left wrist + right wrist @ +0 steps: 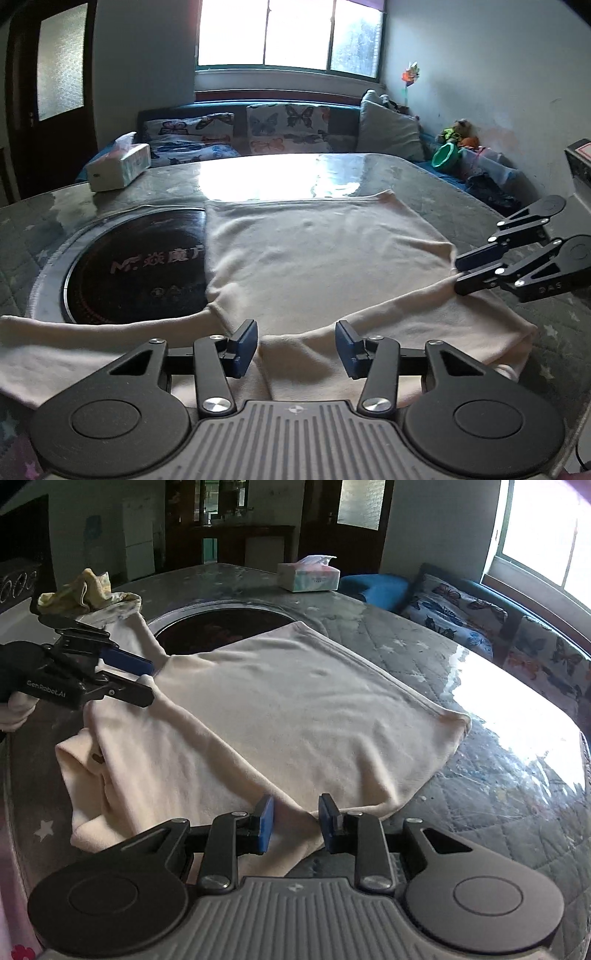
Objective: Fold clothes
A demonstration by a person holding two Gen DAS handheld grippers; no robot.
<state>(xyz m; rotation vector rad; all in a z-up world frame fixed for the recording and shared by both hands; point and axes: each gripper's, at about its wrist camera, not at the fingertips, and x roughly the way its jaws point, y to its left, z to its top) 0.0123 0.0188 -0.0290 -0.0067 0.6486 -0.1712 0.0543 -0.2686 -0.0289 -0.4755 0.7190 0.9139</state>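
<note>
"GenRobot.AI" is being shown in pale letters on the body of the left hand-held gripper (146, 681). A logo with Chinese characters is being displayed on the round black cooktop (140, 269); "DAS" is being read on the right hand-held gripper (460, 273).

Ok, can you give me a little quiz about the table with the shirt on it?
1. True or false: the tissue box stands on the table, apart from the cream garment.
2. What does the cream garment partly cover? A) the round black cooktop B) a pillow C) a green bowl
3. Fill the gap: the left hand-held gripper and the right hand-held gripper both have their jaws ____.

Key: 1 true; 2 A; 3 open.
</note>
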